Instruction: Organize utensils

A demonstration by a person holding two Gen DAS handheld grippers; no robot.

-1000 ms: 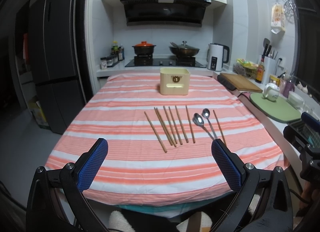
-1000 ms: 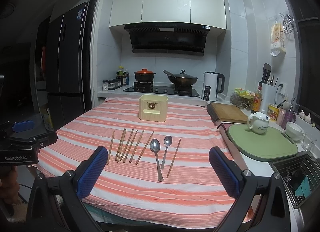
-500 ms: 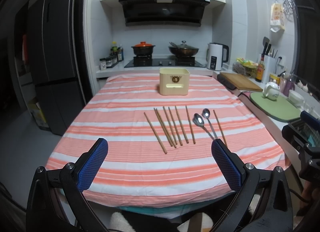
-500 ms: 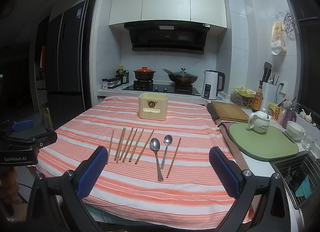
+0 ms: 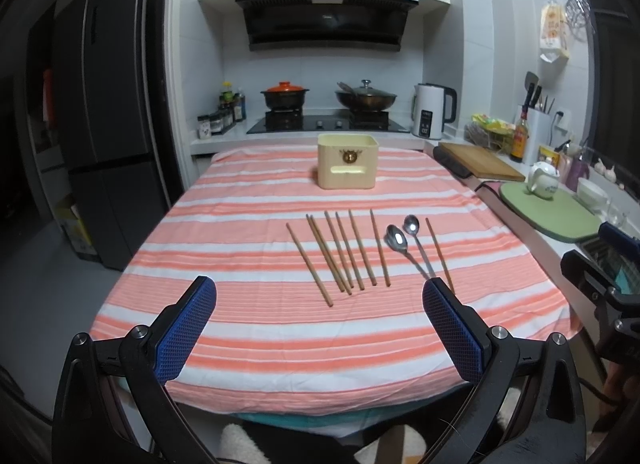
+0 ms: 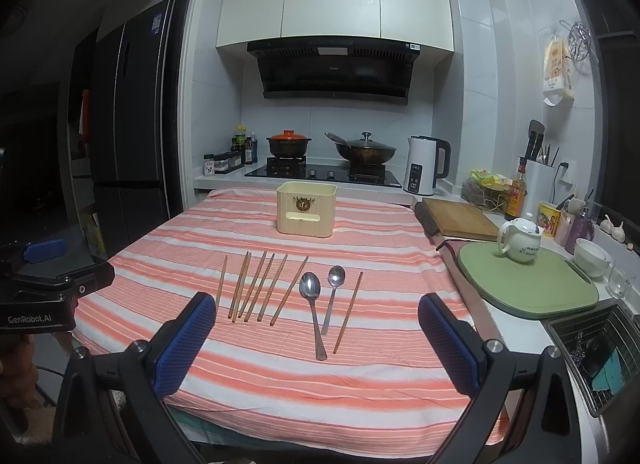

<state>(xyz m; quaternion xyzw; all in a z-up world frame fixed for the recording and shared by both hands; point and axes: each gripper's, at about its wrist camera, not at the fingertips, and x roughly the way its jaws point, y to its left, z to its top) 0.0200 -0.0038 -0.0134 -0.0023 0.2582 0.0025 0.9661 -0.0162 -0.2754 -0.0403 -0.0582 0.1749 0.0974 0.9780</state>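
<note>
Several wooden chopsticks (image 5: 340, 254) (image 6: 260, 288) lie side by side on the striped tablecloth (image 5: 248, 223) (image 6: 360, 376). To their right rest two metal spoons (image 5: 400, 246) (image 6: 314, 304), then one more chopstick (image 5: 439, 254) (image 6: 349, 310). A cream utensil box (image 5: 347, 161) (image 6: 307, 209) stands upright behind them. My left gripper (image 5: 320, 328) hovers open over the near table edge, short of the chopsticks. My right gripper (image 6: 316, 340) is open too, near the spoon handles. Neither holds anything.
Right of the table runs a counter with a wooden board (image 6: 458, 217), a green mat (image 6: 532, 284) carrying a white teapot (image 6: 519, 242), bowls and a sink rack (image 6: 596, 360). A stove with two pots (image 5: 326, 97) and a kettle (image 5: 432, 109) sits behind. A dark fridge (image 5: 104, 119) stands left.
Both grippers have drifted very slightly; the scene sits a touch lower in the views. Nothing on the table has moved.
</note>
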